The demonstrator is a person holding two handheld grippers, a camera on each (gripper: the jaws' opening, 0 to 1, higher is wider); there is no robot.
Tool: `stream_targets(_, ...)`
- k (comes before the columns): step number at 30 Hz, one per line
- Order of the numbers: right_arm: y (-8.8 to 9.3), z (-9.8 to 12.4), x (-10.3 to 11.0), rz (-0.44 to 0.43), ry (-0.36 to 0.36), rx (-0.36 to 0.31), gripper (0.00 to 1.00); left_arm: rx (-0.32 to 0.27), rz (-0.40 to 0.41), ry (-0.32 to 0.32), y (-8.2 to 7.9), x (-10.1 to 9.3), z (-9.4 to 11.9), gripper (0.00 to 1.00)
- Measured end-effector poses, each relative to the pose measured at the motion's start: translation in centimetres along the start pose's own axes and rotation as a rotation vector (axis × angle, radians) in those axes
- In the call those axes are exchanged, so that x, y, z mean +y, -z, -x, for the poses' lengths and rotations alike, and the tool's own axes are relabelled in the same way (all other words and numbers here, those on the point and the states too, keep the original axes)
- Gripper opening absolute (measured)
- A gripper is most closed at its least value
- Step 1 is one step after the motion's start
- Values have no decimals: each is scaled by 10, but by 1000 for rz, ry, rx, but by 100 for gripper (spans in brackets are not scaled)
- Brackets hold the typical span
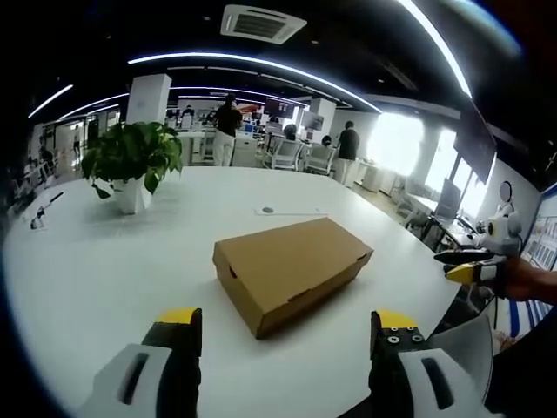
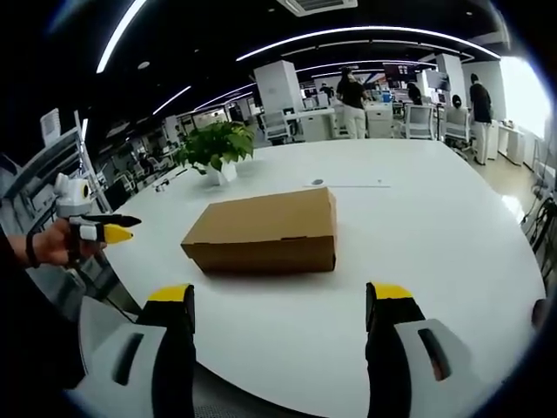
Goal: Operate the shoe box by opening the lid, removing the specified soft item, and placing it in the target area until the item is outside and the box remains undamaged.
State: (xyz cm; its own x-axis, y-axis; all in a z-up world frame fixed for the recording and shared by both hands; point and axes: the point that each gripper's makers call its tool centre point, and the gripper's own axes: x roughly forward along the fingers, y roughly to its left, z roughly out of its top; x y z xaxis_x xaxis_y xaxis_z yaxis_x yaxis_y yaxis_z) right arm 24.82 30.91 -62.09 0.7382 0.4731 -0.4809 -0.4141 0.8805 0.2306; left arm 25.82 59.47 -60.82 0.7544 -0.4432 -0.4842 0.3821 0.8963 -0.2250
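In the left gripper view, my left gripper (image 1: 287,326) has its jaws spread wide and empty. The shoe box (image 1: 291,270), lid closed, sits mid-table (image 1: 104,270), away from every edge. Its short end faces me.

In the right gripper view, my right gripper (image 2: 278,300) is equally spread, and here the box's long side shows. I judge that prying carelessly could tear the cardboard.

A green plant (image 1: 132,155) in a white pot is sitting on the big white table (image 1: 104,261). People (image 1: 228,129) are standing far behind.
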Motion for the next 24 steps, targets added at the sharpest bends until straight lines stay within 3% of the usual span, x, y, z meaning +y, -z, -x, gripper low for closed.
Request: stream_targets(24,0,-9,-9,8,-2,12,75,14,2,6,3,0,-10,80)
